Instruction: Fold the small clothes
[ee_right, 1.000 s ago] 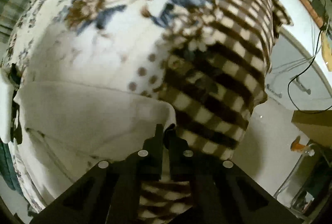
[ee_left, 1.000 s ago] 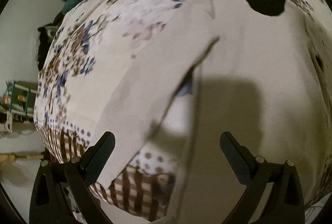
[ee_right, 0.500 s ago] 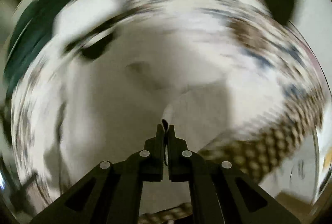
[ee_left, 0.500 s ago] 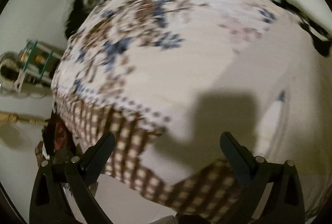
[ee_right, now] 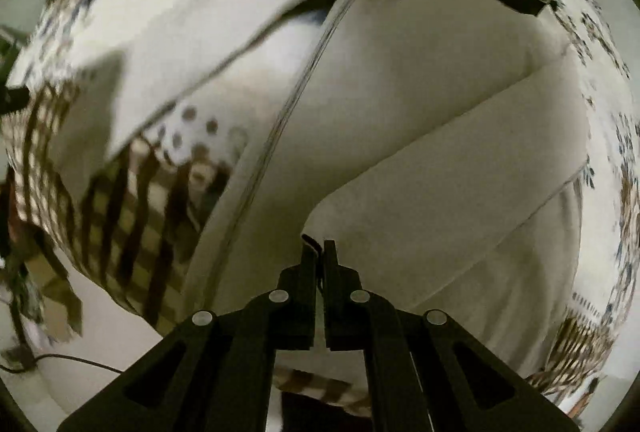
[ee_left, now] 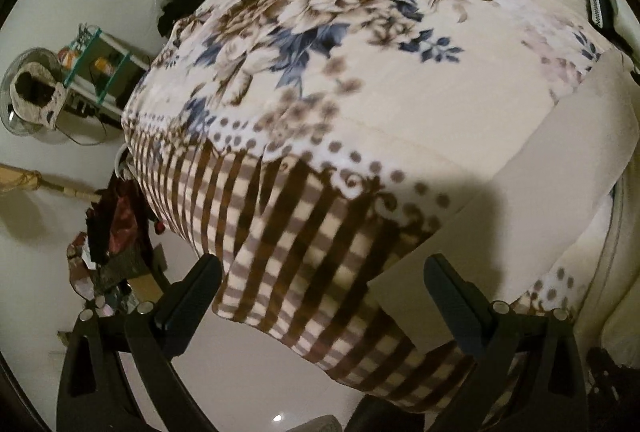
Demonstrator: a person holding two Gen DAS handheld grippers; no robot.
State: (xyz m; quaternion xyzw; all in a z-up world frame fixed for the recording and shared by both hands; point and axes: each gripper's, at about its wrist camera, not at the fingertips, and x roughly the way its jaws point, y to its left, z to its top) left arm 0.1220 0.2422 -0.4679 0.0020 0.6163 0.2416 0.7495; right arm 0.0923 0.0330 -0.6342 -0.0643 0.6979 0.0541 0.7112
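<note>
The right gripper (ee_right: 319,252), clamped on the cream garment's sleeve (ee_right: 460,200), has swung it across the body; the left gripper (ee_left: 322,296), jaws apart, has drifted off over the floral blanket (ee_left: 360,44).

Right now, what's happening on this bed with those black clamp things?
A person is folding a cream garment spread on a floral blanket, with a two-finger gripper in each hand. The right gripper is pinched shut on a corner of the garment, with that flap laid across the rest of it. The left gripper is wide open and holds nothing, hovering by the blanket's checked border, where one sleeve of the garment lies flat.
</note>
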